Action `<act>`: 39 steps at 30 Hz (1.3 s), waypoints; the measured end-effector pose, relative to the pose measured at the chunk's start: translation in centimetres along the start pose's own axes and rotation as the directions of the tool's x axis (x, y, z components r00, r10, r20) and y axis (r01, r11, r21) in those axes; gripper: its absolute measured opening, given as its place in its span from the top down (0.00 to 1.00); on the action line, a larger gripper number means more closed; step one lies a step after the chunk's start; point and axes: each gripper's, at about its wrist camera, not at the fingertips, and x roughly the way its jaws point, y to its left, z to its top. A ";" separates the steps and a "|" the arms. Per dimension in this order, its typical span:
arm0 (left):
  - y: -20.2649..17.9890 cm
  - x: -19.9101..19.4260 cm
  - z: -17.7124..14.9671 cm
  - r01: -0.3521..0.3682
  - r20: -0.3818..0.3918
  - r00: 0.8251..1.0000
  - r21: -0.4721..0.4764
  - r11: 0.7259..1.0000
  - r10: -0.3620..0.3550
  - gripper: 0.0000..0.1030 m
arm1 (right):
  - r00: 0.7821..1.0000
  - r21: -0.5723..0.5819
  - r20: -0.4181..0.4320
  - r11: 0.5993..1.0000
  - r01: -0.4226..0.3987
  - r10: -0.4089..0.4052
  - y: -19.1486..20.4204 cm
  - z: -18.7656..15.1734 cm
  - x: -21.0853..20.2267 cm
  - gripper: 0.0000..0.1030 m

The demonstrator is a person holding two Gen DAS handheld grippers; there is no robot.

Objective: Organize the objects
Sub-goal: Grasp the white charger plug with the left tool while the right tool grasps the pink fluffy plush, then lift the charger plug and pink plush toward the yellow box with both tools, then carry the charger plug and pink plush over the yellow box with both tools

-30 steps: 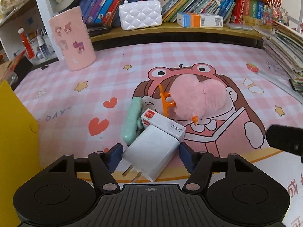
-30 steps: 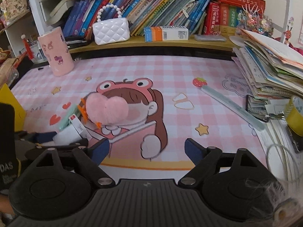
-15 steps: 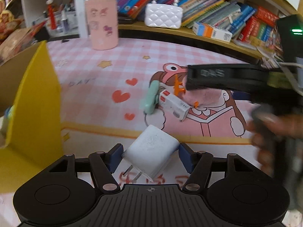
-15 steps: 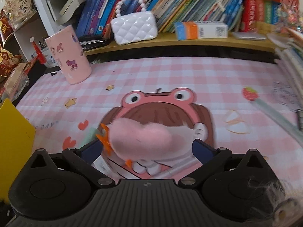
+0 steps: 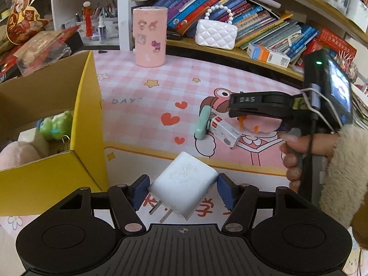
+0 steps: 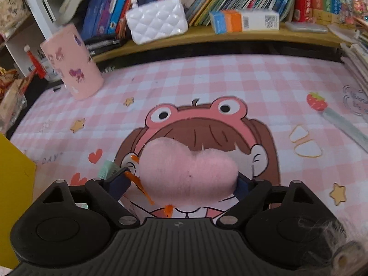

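My left gripper (image 5: 183,192) is shut on a white charger plug (image 5: 184,179), prongs toward the camera, held above the mat's front edge beside the yellow box (image 5: 88,115). My right gripper (image 6: 181,184) reaches over the cartoon mat, and its jaws are closing on a fluffy pink heart hair clip (image 6: 188,168) with orange claws. Both pads touch the clip's sides. In the left wrist view the right gripper (image 5: 237,112) covers most of the heart clip (image 5: 264,124), with a hand (image 5: 306,147) on its handle.
A mint green case (image 5: 202,124) and a small white staples box (image 5: 224,133) lie just left of the clip. The yellow box holds a green frog toy (image 5: 55,124). A pink cup (image 5: 149,36) and white purse (image 5: 216,33) stand at the back by the bookshelf.
The left gripper lifted the charger off the pile and carried it left toward the yellow box. The right gripper swung left over the pink heart clip and came down around it.
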 end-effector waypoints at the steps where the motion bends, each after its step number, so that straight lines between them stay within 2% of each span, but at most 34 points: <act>1: 0.0 -0.1 -0.1 0.003 0.002 1.000 -0.002 1.000 -0.003 0.38 | 1.000 -0.002 0.014 1.000 0.000 0.000 -0.1 0.0 -0.6 0.14; 9: 0.4 -1.6 -0.9 0.038 0.020 0.999 -0.001 0.999 -0.038 0.38 | 0.996 -0.028 0.094 1.000 0.011 -0.008 -0.5 -1.3 -7.0 0.14; 20: 2.5 -4.8 -3.1 0.075 0.061 0.995 -0.037 0.996 -0.073 0.38 | 0.998 -0.099 0.065 0.995 0.005 0.002 2.3 -7.7 -14.0 0.14; 26: 4.3 -6.5 -4.5 0.094 0.083 0.993 -0.053 0.994 -0.089 0.38 | 0.998 -0.172 0.058 0.984 0.034 -0.025 4.7 -11.4 -16.2 0.13; 32: 6.4 -8.1 -6.3 0.109 0.083 0.991 -0.075 0.991 -0.102 0.38 | 0.999 -0.185 0.037 0.982 0.044 -0.038 6.8 -14.3 -17.8 0.14; 39: 10.1 -10.9 -8.3 0.091 0.098 0.992 -0.101 0.991 -0.081 0.38 | 0.999 -0.211 0.025 0.977 0.039 -0.035 10.3 -17.5 -19.6 0.14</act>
